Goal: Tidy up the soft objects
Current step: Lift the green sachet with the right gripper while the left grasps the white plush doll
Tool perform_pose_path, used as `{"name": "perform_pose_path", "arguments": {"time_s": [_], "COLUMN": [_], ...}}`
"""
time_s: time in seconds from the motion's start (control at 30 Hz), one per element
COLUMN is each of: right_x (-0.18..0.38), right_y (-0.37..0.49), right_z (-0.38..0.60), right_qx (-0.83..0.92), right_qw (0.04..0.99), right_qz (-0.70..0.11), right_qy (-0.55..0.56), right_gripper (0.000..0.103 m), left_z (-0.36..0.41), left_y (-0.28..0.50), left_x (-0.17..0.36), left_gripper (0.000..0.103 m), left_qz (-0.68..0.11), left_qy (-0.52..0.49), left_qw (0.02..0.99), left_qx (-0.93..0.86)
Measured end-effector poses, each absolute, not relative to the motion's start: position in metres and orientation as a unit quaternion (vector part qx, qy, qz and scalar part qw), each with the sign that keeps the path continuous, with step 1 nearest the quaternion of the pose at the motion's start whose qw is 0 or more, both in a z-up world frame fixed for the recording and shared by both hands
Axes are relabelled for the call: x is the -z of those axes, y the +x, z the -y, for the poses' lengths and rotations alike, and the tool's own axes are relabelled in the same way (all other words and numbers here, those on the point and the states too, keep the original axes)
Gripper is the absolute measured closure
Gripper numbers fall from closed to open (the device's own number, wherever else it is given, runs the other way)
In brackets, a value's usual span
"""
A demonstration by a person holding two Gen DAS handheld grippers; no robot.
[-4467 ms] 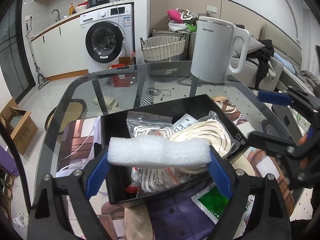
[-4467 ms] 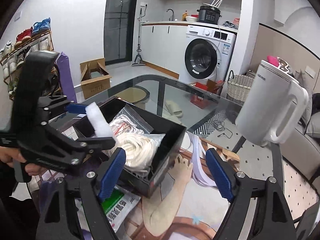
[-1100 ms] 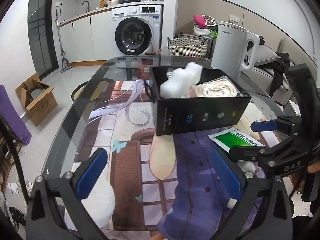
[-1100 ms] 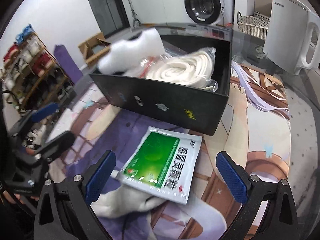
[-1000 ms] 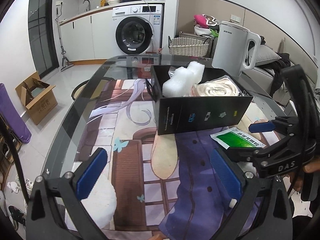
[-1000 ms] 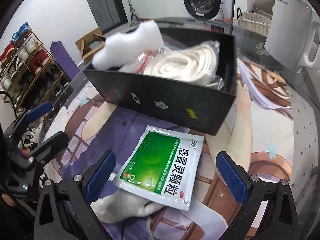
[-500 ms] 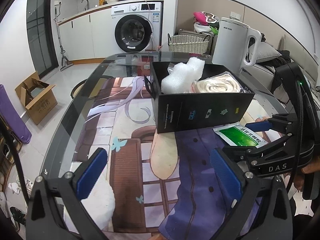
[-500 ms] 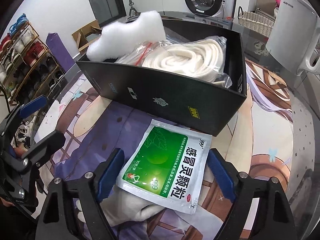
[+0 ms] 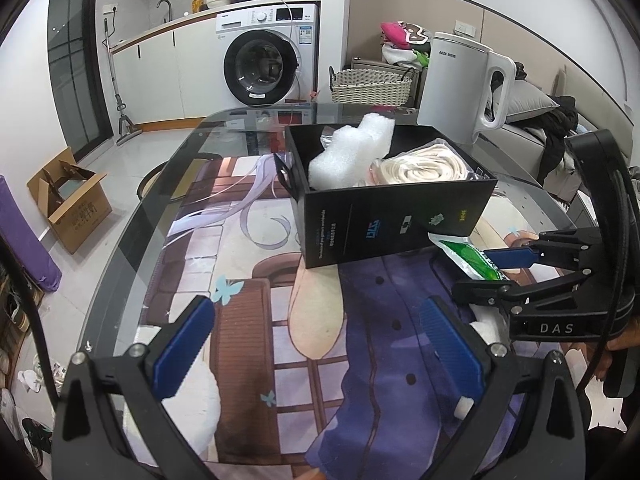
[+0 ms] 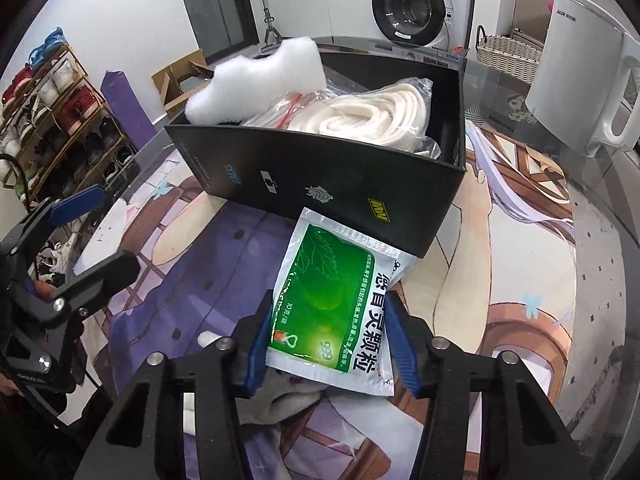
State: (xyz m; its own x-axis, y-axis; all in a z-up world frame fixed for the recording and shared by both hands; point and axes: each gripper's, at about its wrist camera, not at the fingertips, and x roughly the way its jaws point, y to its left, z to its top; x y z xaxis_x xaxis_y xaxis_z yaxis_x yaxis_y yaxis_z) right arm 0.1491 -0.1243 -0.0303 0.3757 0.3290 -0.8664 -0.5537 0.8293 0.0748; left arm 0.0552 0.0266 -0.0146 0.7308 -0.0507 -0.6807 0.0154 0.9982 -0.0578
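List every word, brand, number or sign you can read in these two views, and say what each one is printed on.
"DAS": on the body of the right gripper, seen from the left wrist.
"999" and "10克/袋", beside large Chinese characters: on the green sachet between the right gripper's closing jaws.
"AUX": near the top of the white kettle.
Small logos on the black box front: too small to read.
Print on the cardboard box and washing machine labels: blurred.
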Motion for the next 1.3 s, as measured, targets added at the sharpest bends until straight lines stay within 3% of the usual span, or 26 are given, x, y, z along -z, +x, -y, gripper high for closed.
{"name": "perform_pose_path", "arguments": {"time_s": [0.23, 0.37, 0.6, 0.7, 1.3], "right_x": [0.020, 0.011, 0.013, 0.014, -0.009], "right_y": [0.141, 0.136, 0.140, 0.140, 0.108], "right_z": [0.139, 0.153, 0.178, 0.182, 0.204], "right_qx": [-0.280, -0.280, -0.275, -0.277, -0.282], "right_qw": [0.829, 0.839, 0.841, 0.842, 0.860], "right_qz": [-0.472, -0.457, -0.461, -0.459, -0.420], "right_qy": [-0.106, -0.096, -0.070, -0.068, -0.070], "right_gripper": [0.067, 0.082, 0.084, 0.097, 0.098], "left_z": [-0.020, -0.013, 0.000, 0.003, 0.042], "left_y": [0.056, 0.057, 0.057, 0.057, 0.060], "left_x": [0.013, 0.013, 0.013, 0.013, 0.025], "left_gripper": [0.000, 0.000, 0.000, 0.000, 0.000], "left_qz": [-0.369, -0.374, -0.377, -0.378, -0.416], "left_qy": [-0.019, -0.014, -0.003, 0.000, 0.031], "left_qw": [0.929, 0.927, 0.925, 0.924, 0.898], "left_qx": [0.025, 0.038, 0.055, 0.060, 0.142]}}
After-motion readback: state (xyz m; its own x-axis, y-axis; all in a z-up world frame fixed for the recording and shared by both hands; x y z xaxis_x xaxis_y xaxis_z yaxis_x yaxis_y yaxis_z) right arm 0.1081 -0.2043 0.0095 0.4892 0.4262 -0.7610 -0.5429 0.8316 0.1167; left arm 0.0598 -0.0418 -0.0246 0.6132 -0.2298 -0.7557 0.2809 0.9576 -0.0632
